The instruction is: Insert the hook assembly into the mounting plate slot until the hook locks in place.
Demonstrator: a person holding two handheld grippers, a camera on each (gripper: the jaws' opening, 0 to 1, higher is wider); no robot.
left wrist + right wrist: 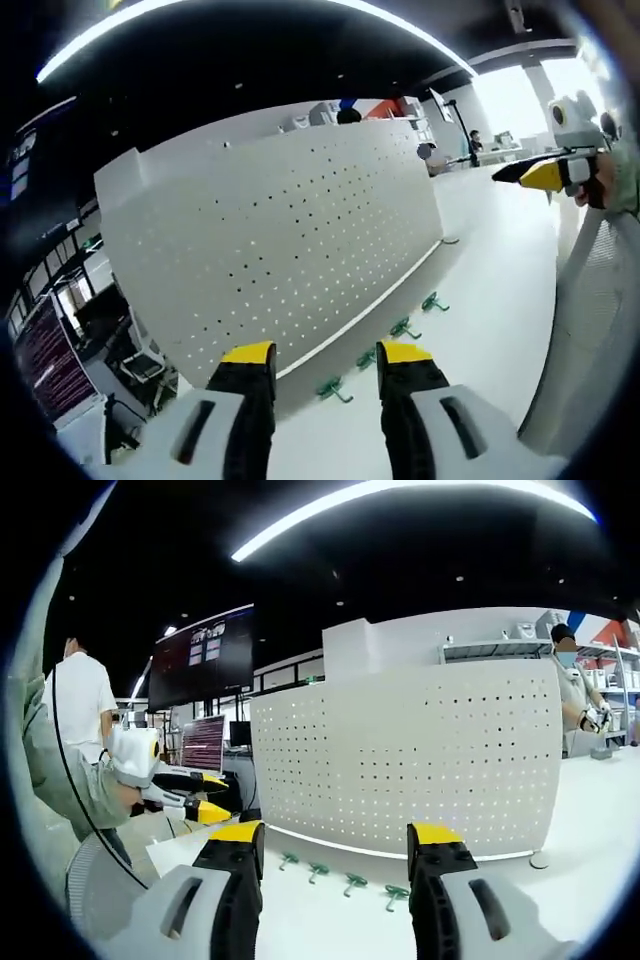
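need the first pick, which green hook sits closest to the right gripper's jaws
The rightmost green hook in the right gripper view, just beside the right-hand jaw; the other three sit further left along the pegboard foot.

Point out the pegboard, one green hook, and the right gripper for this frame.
pegboard [420,760], right gripper view, middle of perforated face.
green hook [354,883], right gripper view, its body.
right gripper [338,855], right gripper view, midway between its yellow tips.
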